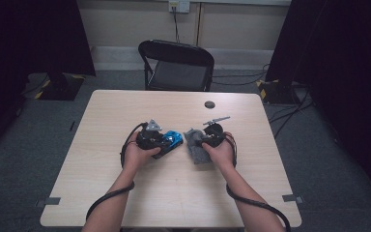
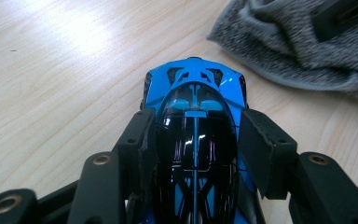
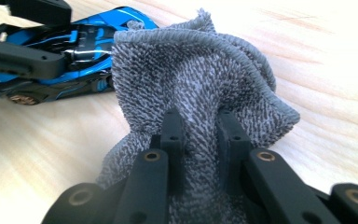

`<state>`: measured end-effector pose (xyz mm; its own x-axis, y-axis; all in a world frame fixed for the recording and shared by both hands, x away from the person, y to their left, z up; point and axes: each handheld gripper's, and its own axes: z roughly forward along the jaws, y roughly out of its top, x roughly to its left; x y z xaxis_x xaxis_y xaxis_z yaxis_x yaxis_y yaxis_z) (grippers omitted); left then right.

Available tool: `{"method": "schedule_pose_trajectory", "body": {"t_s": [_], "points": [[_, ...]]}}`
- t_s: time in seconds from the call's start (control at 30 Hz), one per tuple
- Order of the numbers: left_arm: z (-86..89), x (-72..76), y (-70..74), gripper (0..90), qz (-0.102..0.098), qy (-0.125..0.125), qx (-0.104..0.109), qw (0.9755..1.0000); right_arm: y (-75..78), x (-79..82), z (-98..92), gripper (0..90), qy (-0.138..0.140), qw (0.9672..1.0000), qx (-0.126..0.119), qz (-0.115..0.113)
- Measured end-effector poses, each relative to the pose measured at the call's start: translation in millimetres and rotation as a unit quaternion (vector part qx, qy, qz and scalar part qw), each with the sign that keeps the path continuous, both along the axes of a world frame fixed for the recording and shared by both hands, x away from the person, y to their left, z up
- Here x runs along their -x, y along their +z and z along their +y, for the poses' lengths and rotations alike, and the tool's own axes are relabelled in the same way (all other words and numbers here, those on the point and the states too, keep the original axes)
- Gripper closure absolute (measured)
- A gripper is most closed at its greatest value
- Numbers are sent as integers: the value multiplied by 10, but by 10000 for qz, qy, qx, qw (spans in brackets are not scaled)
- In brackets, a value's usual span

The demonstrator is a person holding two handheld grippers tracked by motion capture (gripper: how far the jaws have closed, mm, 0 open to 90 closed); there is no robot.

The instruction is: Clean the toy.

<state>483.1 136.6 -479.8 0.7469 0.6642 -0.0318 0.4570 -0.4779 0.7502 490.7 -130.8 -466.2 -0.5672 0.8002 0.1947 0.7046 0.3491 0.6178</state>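
Grey, nubbly terry cloth (image 3: 191,84) is bunched between the pressed-in jaws of the right gripper (image 3: 200,135), at the centre of the right gripper view. A glossy blue-and-black toy sports car (image 3: 60,60) lies at that view's upper left, just beside the cloth, its long axis roughly crosswise to the jaws. In the high view the car (image 1: 173,139) sits mid-frame, clamped at its flanks by the left gripper (image 2: 193,140), both hands low on the pale wooden table (image 1: 125,111). A wipe would likely mean moving toward the car.
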Motion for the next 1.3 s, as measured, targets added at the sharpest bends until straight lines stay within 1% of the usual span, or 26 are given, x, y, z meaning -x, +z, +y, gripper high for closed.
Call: {"method": "schedule_pose_trajectory", "body": {"t_s": [0.07, 0.1, 0.27, 0.3, 0.63, 0.67, 0.73, 0.9, 1.07, 1.13, 1.3], "points": [[0, 3, 0, 475, 4, 2, -1, 10000, -31, -20, 51, 761, -12, 10000, 83, 0], [0, 4, 0, 476, 4, 8, 1, 10000, -47, -26, 80, 761, 11, 10000, 49, 26], [6, 10, -4, 475, 3, 5, 23, 10000, -81, 22, 237, 761, 234, 9996, 106, 79], [4, 10, -6, 475, -4, 19, 43, 10000, -83, 41, 267, 761, 282, 9995, 134, 53], [4, 11, -5, 475, 3, 16, 32, 10000, -90, 167, 399, 761, 590, 9982, 35, 92], [5, 9, -2, 475, 1, 3, 2, 10000, -94, 178, 410, 761, 632, 9980, 21, 78], [2, 8, -3, 475, 22, 13, 30, 10000, -96, 201, 439, 761, 683, 9976, 0, 86], [4, 6, 0, 475, 8, 3, 5, 10000, -96, 261, 516, 761, 845, 9964, -42, 114], [1, 12, -7, 475, -2, 29, 50, 10000, -100, 323, 590, 761, 1006, 9949, -35, 106], [-1, 11, -2, 475, 0, 30, 3, 10000, -101, 346, 614, 761, 1053, 9944, -54, 110], [-5, 10, 2, 475, 12, 36, -14, 10000, -107, 388, 655, 761, 1145, 9934, -53, 94]]}}
